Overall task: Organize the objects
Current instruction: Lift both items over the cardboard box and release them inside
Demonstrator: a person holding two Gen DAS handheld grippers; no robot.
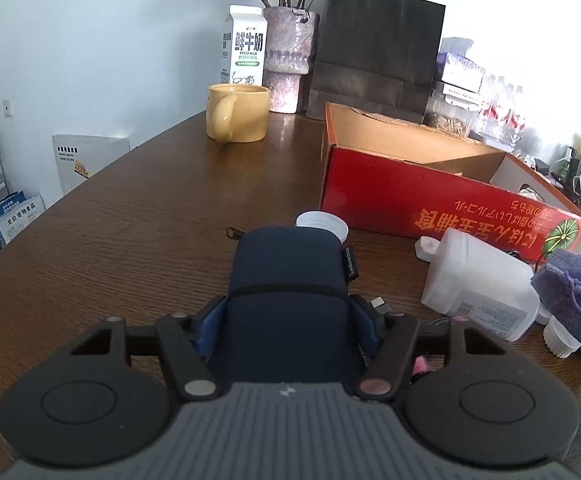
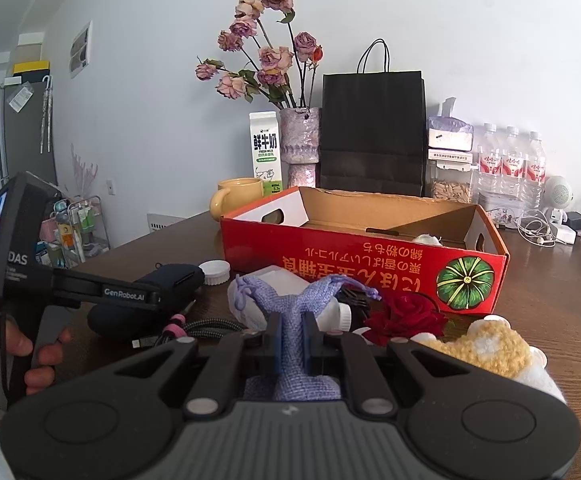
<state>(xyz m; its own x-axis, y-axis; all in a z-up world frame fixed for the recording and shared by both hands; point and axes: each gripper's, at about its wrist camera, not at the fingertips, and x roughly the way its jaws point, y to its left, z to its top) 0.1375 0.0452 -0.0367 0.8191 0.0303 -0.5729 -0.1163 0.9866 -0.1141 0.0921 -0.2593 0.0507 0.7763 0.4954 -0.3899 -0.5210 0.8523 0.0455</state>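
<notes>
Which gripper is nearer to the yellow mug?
Left. The left gripper, around the navy pouch, faces the yellow mug across bare table. The right gripper, shut on the purple bag, sits farther back, on the other side of the red box.

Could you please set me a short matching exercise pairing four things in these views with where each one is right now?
Things:
1. navy pouch
2. lilac knitted bag
3. yellow mug
4. white bottle

Places:
A. lying on its side in front of the red box
B. between the left gripper's pads
C. pinched in the right gripper
D. standing in front of the milk carton

Pairs: 1-B, 2-C, 3-D, 4-A
</notes>
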